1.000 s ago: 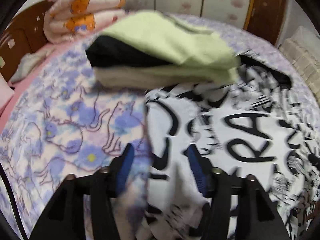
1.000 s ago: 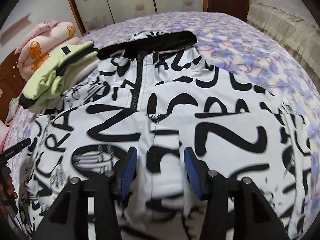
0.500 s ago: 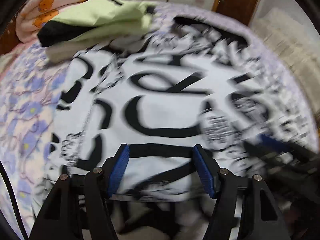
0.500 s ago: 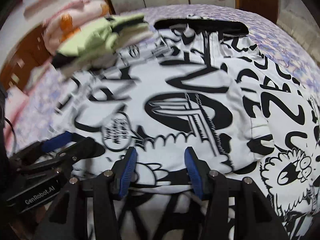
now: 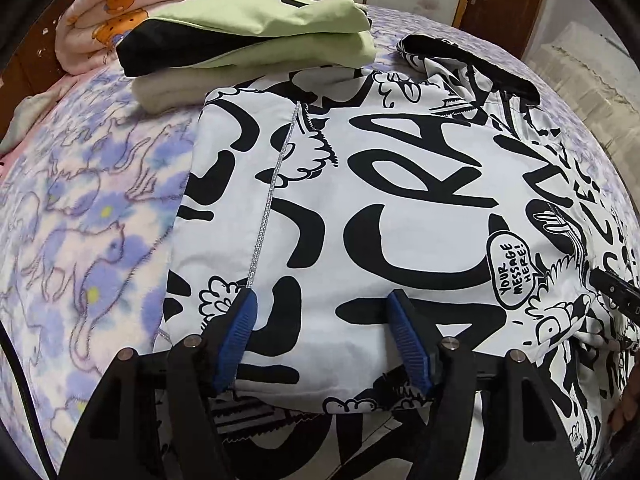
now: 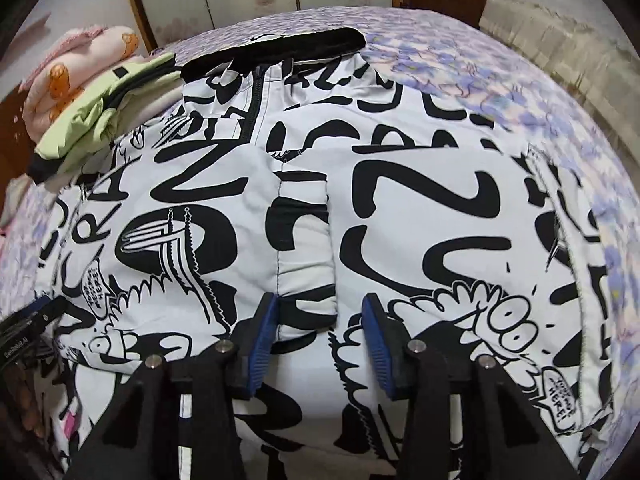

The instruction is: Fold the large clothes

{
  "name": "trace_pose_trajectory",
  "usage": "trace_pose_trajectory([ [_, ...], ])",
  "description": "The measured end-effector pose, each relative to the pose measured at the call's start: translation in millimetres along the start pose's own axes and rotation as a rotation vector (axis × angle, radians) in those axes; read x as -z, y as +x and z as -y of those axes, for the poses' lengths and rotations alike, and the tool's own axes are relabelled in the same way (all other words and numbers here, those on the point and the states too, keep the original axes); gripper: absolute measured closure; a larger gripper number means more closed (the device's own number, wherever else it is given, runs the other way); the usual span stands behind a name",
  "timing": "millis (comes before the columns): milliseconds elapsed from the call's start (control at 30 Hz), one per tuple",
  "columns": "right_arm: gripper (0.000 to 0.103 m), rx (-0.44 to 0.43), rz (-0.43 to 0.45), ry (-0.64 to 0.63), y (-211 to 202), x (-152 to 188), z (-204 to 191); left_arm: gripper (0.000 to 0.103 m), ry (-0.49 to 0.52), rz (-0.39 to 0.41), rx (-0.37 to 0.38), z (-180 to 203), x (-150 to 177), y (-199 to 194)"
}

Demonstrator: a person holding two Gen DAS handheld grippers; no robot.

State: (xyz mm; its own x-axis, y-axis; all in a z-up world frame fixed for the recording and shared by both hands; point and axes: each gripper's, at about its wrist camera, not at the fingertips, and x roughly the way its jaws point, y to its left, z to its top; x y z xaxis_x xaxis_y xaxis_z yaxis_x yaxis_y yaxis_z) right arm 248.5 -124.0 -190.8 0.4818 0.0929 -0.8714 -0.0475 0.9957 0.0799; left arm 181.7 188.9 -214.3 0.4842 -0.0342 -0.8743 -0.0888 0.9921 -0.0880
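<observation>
Jacket [image 5: 400, 184] now folded inward on bed [image 5: 80, 220], sleeves in since a second ago. Left gripper [image 5: 322, 340] open, empty; right gripper [image 6: 318, 344] closing, probably on nothing yet. Bottom fold next.

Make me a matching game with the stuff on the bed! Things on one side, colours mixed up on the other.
Things:
1. jacket
2. top folded garment
3. rolled blanket
4. bedspread

Colours:
A. pink with orange bears
B. purple flowers
C. white with black letters
D. light green with black

Pairs: 1-C, 2-D, 3-A, 4-B
</observation>
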Motion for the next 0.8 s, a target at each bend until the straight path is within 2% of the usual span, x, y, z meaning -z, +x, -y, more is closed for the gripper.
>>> trace_pose_trajectory([
  [200,0.06,-0.021,-0.007,0.034,-7.8,1.3,0.2,0.037,-0.011,-0.018,0.013,-0.8,-2.2,-10.4],
  [333,0.06,-0.033,-0.005,0.044,-19.1,2.9,-0.5,0.03,-0.027,-0.016,0.003,-1.8,-0.2,-20.9],
  [600,0.059,-0.052,0.015,0.065,-47.4,5.8,0.1,0.029,-0.056,-0.029,0.017,-2.2,4.7,-44.6],
  [667,0.059,-0.054,0.023,0.072,-55.0,6.5,0.8,0.026,-0.059,-0.03,0.018,-0.6,6.0,-53.5],
  [733,0.059,-0.058,0.034,0.083,-65.3,8.3,2.5,0.016,-0.052,-0.039,0.019,3.0,6.7,-61.8],
  [800,0.059,-0.07,0.039,0.097,-73.8,9.5,4.4,0.016,-0.035,-0.034,0.027,8.4,7.7,-71.5],
])
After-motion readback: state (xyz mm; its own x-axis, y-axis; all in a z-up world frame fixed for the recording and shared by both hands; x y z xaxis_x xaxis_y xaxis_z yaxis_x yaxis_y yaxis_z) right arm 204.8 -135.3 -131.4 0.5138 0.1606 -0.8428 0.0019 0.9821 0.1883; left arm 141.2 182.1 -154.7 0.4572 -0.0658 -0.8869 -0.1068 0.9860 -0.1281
